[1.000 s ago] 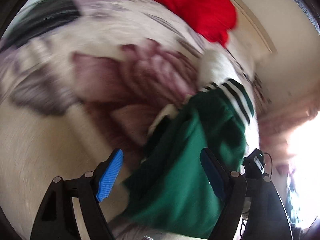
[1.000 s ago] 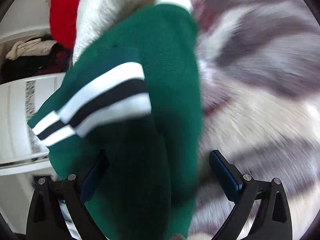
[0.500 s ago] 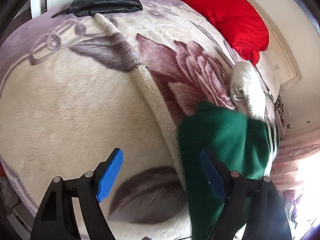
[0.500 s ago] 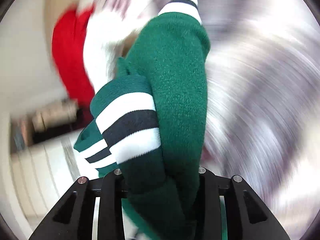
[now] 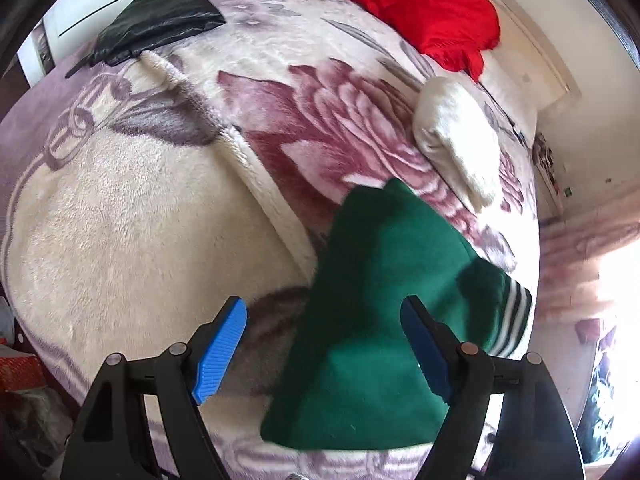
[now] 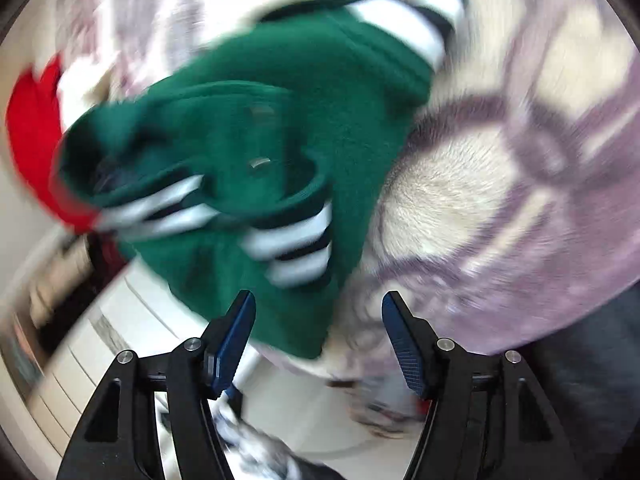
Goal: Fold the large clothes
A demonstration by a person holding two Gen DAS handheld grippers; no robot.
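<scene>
A: Garment position?

B: Green sweater point(image 5: 372, 320) bunched in a heap on the bed's floral blanket point(image 5: 132, 216), near the blanket's lower edge. Striped white-and-black cuff point(image 5: 514, 316) showing at the heap's right side in the left wrist view.

A: Left gripper point(image 5: 326, 350)?

B: Fingers point(image 5: 222, 346) spread wide, blue pads clear of the fabric. Heap seen between and beyond them; no contact visible.

A: Right gripper point(image 6: 318, 336)?

B: Jaws opening. Lower edge of the green sweater point(image 6: 256, 152) lying in the gap between the fingers, apparently just beyond the pads, though heavy blur makes this uncertain. Pads not pressing on cloth. Striped bands point(image 6: 296, 248) folded inward on the near side of the heap.

A: Surroundings?

B: Red cloth point(image 5: 424, 8) at the far end of the bed, black garment point(image 5: 156, 24) at the far left corner, cream fleece roll point(image 5: 456, 136) lying just beyond the sweater. White furniture point(image 6: 132, 340) below the bed's edge in the right wrist view.
</scene>
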